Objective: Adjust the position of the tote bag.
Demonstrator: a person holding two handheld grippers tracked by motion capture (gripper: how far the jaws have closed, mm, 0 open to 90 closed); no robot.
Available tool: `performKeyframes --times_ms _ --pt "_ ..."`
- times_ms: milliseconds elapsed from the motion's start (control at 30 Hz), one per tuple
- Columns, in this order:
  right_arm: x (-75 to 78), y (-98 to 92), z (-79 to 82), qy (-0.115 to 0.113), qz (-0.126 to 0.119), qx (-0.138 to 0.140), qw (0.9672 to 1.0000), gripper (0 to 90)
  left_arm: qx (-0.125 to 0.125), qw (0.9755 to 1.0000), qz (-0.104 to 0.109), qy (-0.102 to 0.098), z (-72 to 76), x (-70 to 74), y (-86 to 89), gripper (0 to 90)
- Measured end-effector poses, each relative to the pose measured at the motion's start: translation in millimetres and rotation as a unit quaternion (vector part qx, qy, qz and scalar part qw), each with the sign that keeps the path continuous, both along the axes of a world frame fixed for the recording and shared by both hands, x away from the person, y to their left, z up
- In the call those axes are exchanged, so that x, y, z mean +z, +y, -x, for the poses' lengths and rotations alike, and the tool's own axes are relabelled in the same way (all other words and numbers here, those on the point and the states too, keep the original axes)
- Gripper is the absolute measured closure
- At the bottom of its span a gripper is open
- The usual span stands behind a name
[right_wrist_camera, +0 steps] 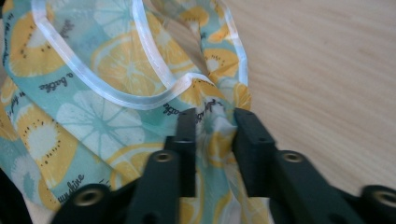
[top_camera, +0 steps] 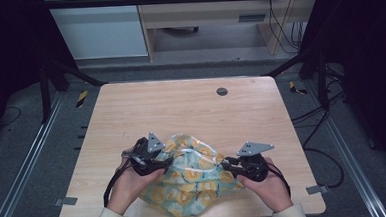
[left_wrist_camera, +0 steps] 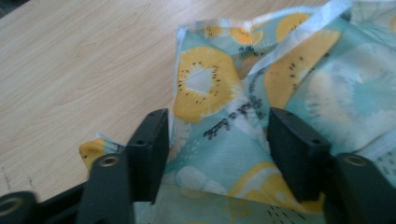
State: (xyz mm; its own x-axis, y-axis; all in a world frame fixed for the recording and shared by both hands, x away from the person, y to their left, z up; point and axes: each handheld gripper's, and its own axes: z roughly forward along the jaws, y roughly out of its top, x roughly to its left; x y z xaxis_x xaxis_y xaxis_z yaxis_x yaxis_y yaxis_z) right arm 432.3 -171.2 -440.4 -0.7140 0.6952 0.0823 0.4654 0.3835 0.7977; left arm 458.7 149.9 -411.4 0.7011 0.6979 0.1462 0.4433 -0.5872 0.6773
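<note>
In the high view a crumpled cloth printed with yellow fruit slices on teal lies at the near edge of the desk, between the two hands; its print is too small there to read. The left hand brings the left gripper to the cloth's left side, and the right hand brings the right gripper to its right side; from here the fingers are too small to judge. A small dark round disc sits near the desk's far edge, well apart from the cloth. In the left gripper view the fingers stand wide apart over the cloth, released, with flat fabric lying between them and touching neither clearly; dark script runs across the fabric but is blurred beyond reading, and the cloth's right part is cut off by the frame. In the right gripper view the fingers are nearly closed, pinching a bunched fold of the cloth just below its white-bound hem. Script on the print reads roughly "a bubble" near the hem and "shine" lower left, though the words are partly cut off by folds and soft in focus.
</note>
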Motion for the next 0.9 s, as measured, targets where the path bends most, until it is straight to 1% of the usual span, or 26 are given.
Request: performKeyframes --times_ms 33,67,100,133,167,233,267,300,333,367,400,433,467,533,567,600,667,733,767,800,833,867,900 --pt "1.5 -0.3 1.2 -0.01 -0.001 0.005 0.9999 84.8 0.001 1.0 0.005 0.0 0.6 -0.8 0.4 47.0" --pt "2.8 -0.7 2.0 -0.021 -0.005 0.007 0.9997 86.7 0.001 0.9999 0.01 0.002 1.0 -2.1 0.3 50.5" --pt "4.1 -1.0 2.5 -0.028 -0.008 0.009 0.9995 87.3 -0.001 1.0 0.008 0.001 1.4 -3.1 0.5 55.5" --pt "5.4 -1.0 3.2 -0.036 -0.008 0.009 0.9993 87.5 -0.002 1.0 0.005 -0.002 1.6 -4.1 0.7 62.7" --pt "6.6 -1.0 3.8 -0.042 -0.008 0.006 0.9991 87.6 0.0 0.9999 0.01 -0.006 1.6 -5.1 1.1 67.5" --pt "9.3 -1.9 4.7 -0.05 -0.01 -0.003 0.9987 87.8 -0.001 0.9997 0.01 -0.02 3.0 -2.7 3.8 74.6" --pt "11.2 -2.5 5.4 -0.06 -0.011 -0.006 0.9981 88.0 -0.001 0.9995 0.013 -0.03 4.2 -0.1 5.2 77.8" --pt "13.5 -3.3 6.5 -0.067 -0.012 -0.01 0.9976 88.2 0.001 0.9991 0.017 -0.039 5.3 1.9 6.1 79.3" --pt "15.5 -3.9 7.4 -0.072 -0.015 -0.012 0.9972 88.4 0.004 0.9981 0.026 -0.055 7.4 6.0 7.9 80.7" --pt "19.2 -5.1 9.1 -0.082 -0.02 -0.015 0.9963 88.6 0.006 0.9972 0.033 -0.066 8.9 8.5 9.1 82.1" --pt "21.6 -5.7 10.2 -0.089 -0.023 -0.015 0.9957 88.7 0.011 0.9955 0.043 -0.083 11.6 12.9 11.0 82.4" --pt "25.8 -6.6 12.3 -0.101 -0.027 -0.015 0.9944 88.7 0.011 0.9939 0.052 -0.097 14.0 16.1 11.9 82.7" --pt "29.0 -7.3 14.0 -0.112 -0.031 -0.014 0.9931 88.7 0.006 0.9916 0.062 -0.113 16.8 19.5 13.6 83.2" --pt "35.1 -9.1 18.2 -0.13 -0.043 -0.013 0.9905 88.7 0.008 0.9879 0.07 -0.139 23.2 25.6 17.8 84.4" --pt "37.7 -10.1 20.7 -0.138 -0.05 -0.011 0.9891 88.7 0.01 0.9846 0.086 -0.152 26.7 28.1 20.1 84.6" --pt "39.9 -10.5 23.3 -0.145 -0.053 -0.008 0.9879 88.7 0.011 0.982 0.099 -0.161 30.5 30.6 22.4 85.2" --pt "43.4 -10.0 29.6 -0.156 -0.055 -0.002 0.9863 88.7 0.009 0.9786 0.111 -0.173 38.2 33.5 25.2 86.3" --pt "44.6 -8.7 35.9 -0.159 -0.051 0.006 0.986 88.8 -0.003 0.976 0.119 -0.182 48.8 33.5 28.3 87.1" --pt "44.4 -8.5 39.8 -0.161 -0.05 0.01 0.9856 88.8 -0.007 0.9741 0.126 -0.188 56.2 32.4 31.1 87.1" --pt "43.2 -9.0 45.0 -0.164 -0.055 0.016 0.9848 88.7 -0.012 0.9729 0.13 -0.191 61.7 31.2 33.6 87.1" --pt "41.7 -9.7 48.9 -0.164 -0.059 0.02 0.9844 88.7 -0.015 0.9718 0.137 -0.192 66.5 29.6 36.0 87.1" --pt "39.9 -10.6 52.5 -0.164 -0.062 0.022 0.9843 88.7 -0.018 0.9712 0.141 -0.191 70.6 27.7 38.0 87.1" --pt "37.8 -10.8 55.4 -0.161 -0.066 0.026 0.9843 88.7 -0.023 0.9715 0.143 -0.187 74.1 25.4 39.4 87.2"
